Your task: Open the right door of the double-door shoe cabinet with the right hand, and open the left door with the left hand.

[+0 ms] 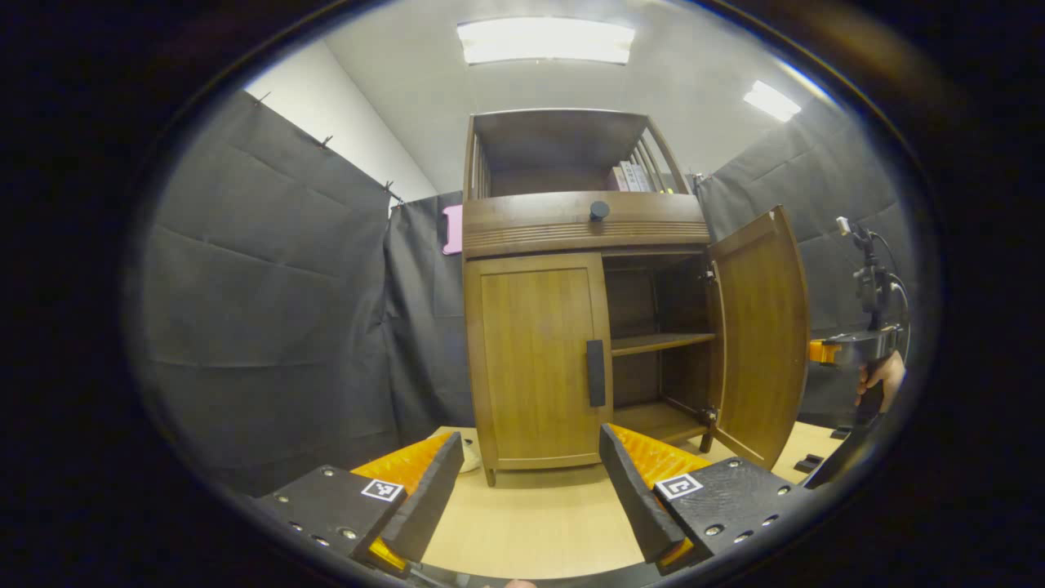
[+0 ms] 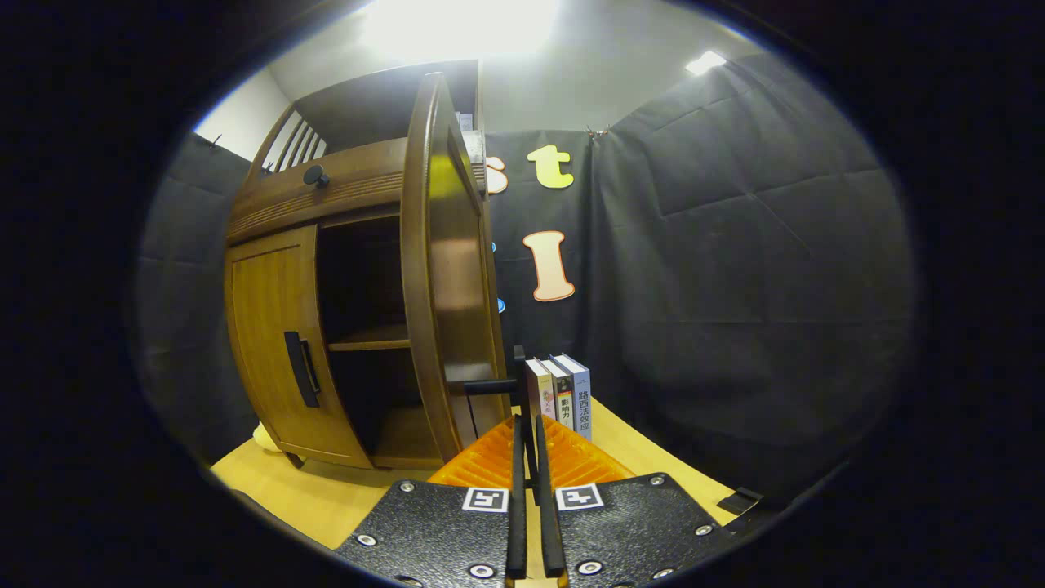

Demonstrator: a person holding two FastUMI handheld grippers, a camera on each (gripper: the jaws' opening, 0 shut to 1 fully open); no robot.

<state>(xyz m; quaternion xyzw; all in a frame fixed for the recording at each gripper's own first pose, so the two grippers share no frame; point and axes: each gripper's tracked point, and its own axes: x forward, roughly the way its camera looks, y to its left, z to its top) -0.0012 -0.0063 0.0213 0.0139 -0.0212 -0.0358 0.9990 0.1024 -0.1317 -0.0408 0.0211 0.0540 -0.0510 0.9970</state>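
Left claw stands wide open with nothing between its fingers, low over the tabletop and squarely in front of the shoe cabinet. In the left gripper view the cabinet's left door is shut flat, and its handle, a dark bar with its long axis upright, sits at the door's inner edge, ahead of and above the claw, slightly toward its right finger. That handle is the thing the coming pull turns on, I judge, and the left claw is the nearer one. To the cabinet's right, the right door stands swung out, baring the shelf; beyond it a hand holds the other gripper.

Turning to the right gripper view, the right claw has its fingers all but together, only a thin slit between them, gripping nothing. The right door shows edge-on just ahead and left of this claw, its handle jutting toward it but apart. Books stand upright beside the cabinet's right flank. The left door remains closed, its handle upright.
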